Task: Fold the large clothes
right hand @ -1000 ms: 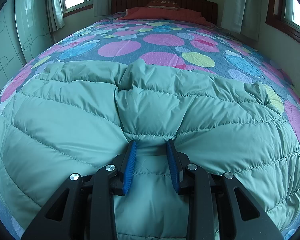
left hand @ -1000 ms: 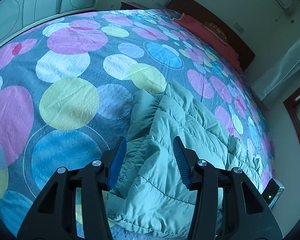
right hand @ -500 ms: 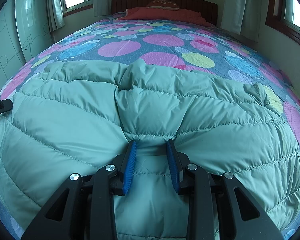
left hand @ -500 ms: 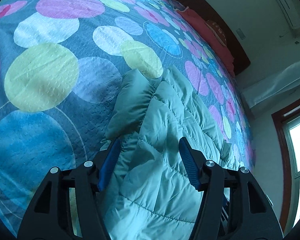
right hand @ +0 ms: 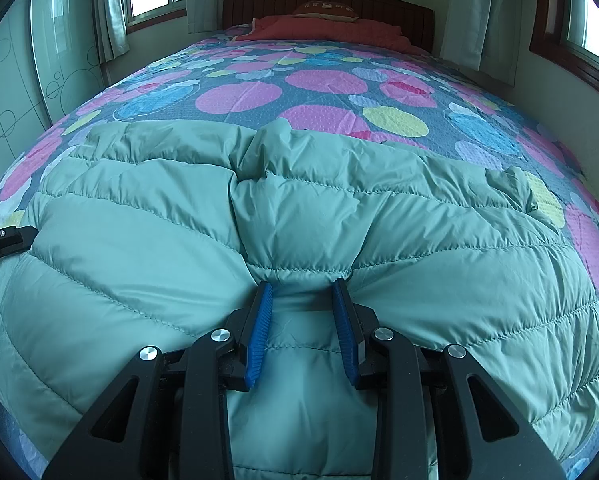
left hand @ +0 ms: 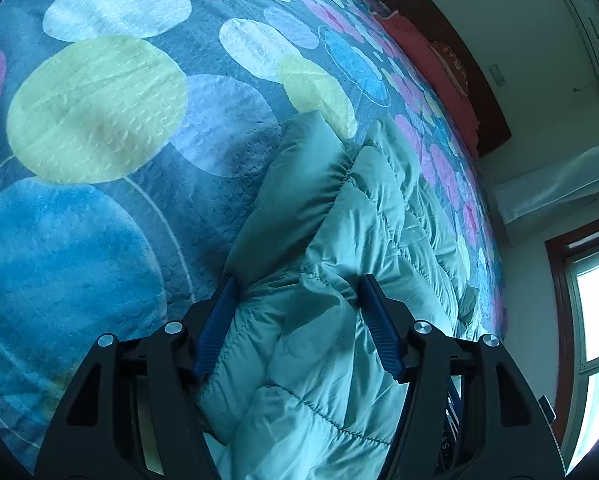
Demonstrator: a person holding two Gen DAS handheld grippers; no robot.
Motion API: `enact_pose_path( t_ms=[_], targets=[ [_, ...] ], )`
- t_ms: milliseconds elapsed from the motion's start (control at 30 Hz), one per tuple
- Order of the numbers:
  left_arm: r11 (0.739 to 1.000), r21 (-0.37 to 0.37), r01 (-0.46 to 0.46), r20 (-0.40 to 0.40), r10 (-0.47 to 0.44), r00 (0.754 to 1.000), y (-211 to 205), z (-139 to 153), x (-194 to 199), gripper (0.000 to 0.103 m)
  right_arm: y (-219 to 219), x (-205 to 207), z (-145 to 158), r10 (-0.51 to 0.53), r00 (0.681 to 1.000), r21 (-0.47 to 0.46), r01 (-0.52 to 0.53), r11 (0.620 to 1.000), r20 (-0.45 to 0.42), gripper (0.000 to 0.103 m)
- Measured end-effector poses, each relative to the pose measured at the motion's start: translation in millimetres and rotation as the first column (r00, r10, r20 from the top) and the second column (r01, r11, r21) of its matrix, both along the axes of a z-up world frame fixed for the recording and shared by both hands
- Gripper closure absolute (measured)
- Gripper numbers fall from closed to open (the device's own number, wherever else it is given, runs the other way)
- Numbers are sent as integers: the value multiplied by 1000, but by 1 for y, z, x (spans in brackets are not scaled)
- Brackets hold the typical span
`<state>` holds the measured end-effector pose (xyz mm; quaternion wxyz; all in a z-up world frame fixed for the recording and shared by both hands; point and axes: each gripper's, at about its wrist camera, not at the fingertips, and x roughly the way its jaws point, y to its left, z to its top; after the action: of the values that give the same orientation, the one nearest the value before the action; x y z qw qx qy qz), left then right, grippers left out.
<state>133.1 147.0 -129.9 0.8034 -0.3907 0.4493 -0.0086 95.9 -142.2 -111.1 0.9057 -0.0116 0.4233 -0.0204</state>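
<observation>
A large mint-green quilted down coat lies spread across the near end of the bed. My right gripper is shut on a bunched fold of the coat at its near edge. In the left wrist view the coat lies to the right, its cuffed sleeve end pointing away. My left gripper is open, its blue-padded fingers straddling the coat's left end, the fabric lying loose between them. The left gripper's black tip shows at the left edge of the right wrist view.
The bed wears a blue cover with big pink, yellow and blue circles. A red pillow and wooden headboard stand at the far end. Curtained windows flank the bed. A wardrobe stands on the left.
My left gripper has moved forward and down over the coat's left end, so the fabric now fills the space between its fingers. The right gripper and its fold have not moved.
</observation>
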Motion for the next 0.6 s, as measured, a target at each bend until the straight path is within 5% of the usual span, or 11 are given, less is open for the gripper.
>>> enact_pose_path(
  t_ms=[200, 333, 433, 600],
  targets=[
    [996, -87, -20, 18, 22, 1000, 12, -5, -10, 50, 0, 0, 1, 0, 1000, -1, 0, 1000, 0, 71],
    [995, -81, -58, 27, 60, 998, 24, -4, -24, 50, 0, 0, 1, 0, 1000, -4, 0, 1000, 1, 71],
    [994, -43, -97, 33, 98, 995, 29, 1, -29, 40, 1, 0, 1, 0, 1000, -3, 0, 1000, 1, 71],
    [999, -50, -17, 43, 19, 999, 19, -1, -11, 33, 1, -1, 1, 1, 1000, -5, -1, 1000, 2, 71]
  ],
)
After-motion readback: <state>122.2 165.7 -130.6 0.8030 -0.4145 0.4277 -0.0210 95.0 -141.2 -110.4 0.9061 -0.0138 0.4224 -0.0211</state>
